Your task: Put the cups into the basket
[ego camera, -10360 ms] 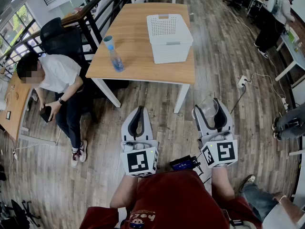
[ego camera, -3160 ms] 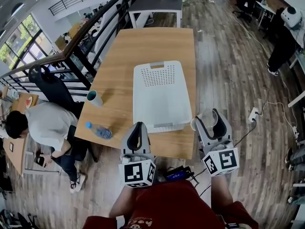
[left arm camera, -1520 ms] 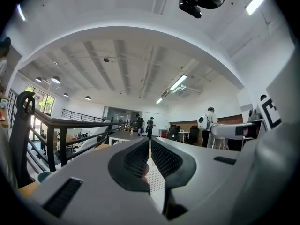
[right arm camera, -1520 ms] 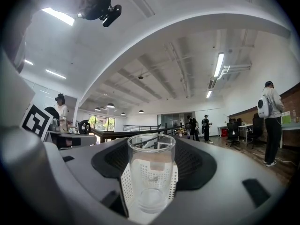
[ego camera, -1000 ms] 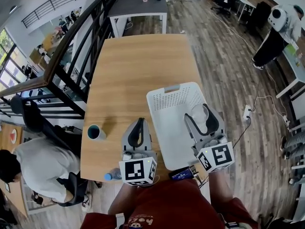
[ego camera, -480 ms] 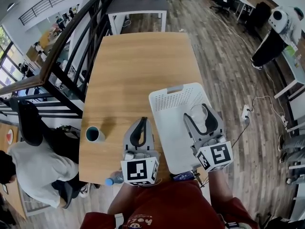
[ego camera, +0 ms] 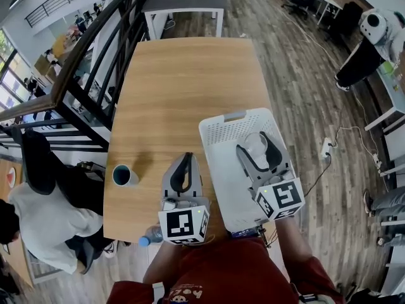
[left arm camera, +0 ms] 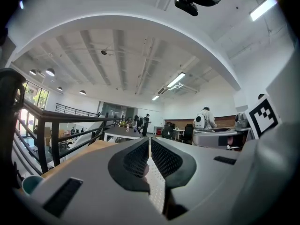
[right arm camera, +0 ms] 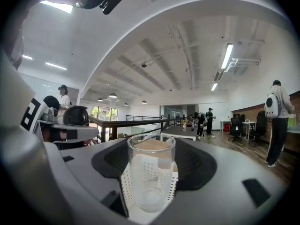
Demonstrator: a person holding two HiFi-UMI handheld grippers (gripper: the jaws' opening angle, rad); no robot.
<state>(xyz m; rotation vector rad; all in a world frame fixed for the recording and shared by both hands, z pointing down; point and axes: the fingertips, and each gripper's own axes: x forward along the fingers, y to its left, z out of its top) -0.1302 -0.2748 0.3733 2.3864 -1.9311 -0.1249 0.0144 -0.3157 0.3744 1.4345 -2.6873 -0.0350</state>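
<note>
Though wide, right gripper (ego camera: 256,145) snug on cup (right arm camera: 151,177)

White basket (ego camera: 218,132), walls dotted with rows of small holes. Colourless, see-through glass cup (right arm camera: 151,172). Dark-centred teal cup (ego camera: 124,175). Pale wood table (ego camera: 183,75), fine straight grain. Grey left gripper (ego camera: 183,163) and right gripper (ego camera: 256,145), with black pads (right arm camera: 197,165) and white cubes (ego camera: 183,225) bearing black square markers. Blue-tinted bottle (ego camera: 147,239). Brown plank floor (ego camera: 304,94). Dark red shirt (ego camera: 221,271).
</note>
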